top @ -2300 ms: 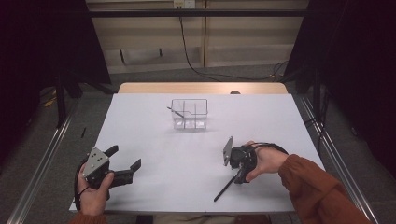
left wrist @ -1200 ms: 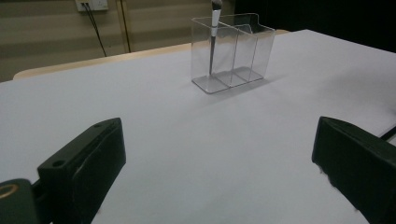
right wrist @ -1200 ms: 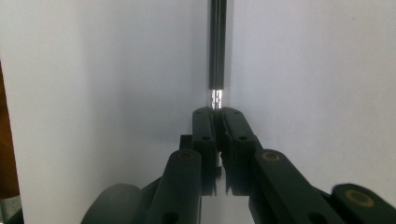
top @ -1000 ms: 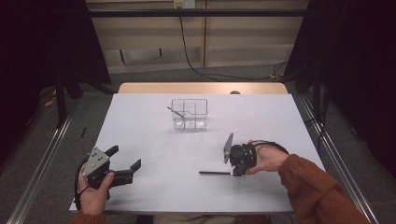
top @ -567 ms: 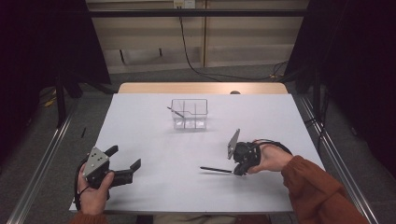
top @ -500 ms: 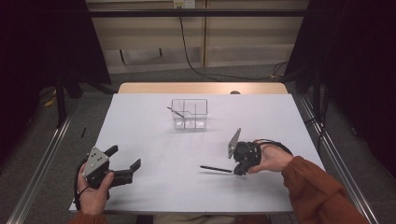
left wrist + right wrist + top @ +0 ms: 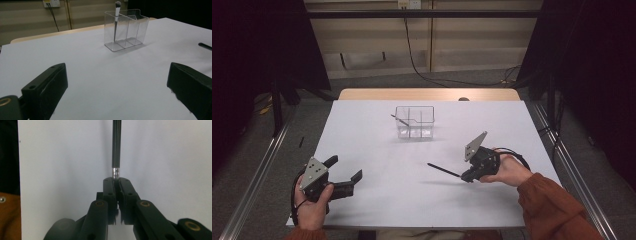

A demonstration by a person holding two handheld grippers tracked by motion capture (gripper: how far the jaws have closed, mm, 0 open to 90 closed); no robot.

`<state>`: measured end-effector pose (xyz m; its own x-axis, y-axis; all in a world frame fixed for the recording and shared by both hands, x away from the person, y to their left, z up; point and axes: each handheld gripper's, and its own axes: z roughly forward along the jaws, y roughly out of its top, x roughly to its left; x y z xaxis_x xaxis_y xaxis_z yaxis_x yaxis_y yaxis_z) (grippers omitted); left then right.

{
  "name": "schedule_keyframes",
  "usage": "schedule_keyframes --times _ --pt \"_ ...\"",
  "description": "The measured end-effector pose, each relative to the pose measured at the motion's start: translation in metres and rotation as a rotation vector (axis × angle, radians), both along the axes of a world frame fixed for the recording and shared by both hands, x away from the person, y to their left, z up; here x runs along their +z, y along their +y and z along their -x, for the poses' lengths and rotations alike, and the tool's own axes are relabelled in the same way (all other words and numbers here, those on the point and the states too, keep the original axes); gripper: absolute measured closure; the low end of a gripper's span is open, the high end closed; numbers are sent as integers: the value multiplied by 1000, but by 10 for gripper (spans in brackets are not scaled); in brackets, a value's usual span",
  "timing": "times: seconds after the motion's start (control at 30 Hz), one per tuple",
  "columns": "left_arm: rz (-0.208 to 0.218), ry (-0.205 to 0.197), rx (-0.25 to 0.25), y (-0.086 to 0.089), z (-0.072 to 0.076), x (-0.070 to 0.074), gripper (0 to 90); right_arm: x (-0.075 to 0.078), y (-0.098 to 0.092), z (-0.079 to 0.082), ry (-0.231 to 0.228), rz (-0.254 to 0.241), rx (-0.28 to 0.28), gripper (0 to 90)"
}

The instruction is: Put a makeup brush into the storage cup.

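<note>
**Inspector A:** High view checked. Right gripper [image 7: 468, 176] held above the white table sheet [image 7: 377, 200], right of centre, clamped on a thin black brush with a silver ferrule [image 7: 443, 170]. Handle sticking out to the left, nearly level, its shadow on the sheet below. Left gripper [image 7: 345, 174] near the front left corner, jaws spread wide, nothing between them.

**Inspector B:** Right gripper view confirms. Jaws pressed together on the brush [image 7: 116, 147] at its ferrule end; black handle running straight away from the right gripper [image 7: 116, 180] over the white sheet. Bristle end hidden between the jaws, so not described.

**Inspector A:** Left gripper view: left gripper [image 7: 117, 75] jaws standing well apart, bare sheet between. Beyond them, clear plastic organiser with compartments [image 7: 135, 30], upright.

**Inspector B:** Noted in the high view too: organiser [image 7: 414, 122] at the far middle of the table, well apart from both grippers. One slim silver-handled brush with a dark tip [image 7: 116, 17] leaning in its end compartment, the left one in that view.

**Inspector A:** Held brush clear of the organiser, nearer the person's side of the table.
</note>
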<state>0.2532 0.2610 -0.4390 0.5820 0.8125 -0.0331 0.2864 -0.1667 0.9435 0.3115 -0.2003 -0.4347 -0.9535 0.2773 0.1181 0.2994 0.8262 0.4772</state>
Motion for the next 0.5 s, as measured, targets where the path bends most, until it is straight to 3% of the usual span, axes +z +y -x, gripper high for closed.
schedule_keyframes --times 0.3,0.5 --pt "-1 -2 -1 0 0 0 32 3 -4 12 -58 -138 -83 848" --pt "0 0 0 0 0 0 32 9 -13 11 -112 -281 -152 848"
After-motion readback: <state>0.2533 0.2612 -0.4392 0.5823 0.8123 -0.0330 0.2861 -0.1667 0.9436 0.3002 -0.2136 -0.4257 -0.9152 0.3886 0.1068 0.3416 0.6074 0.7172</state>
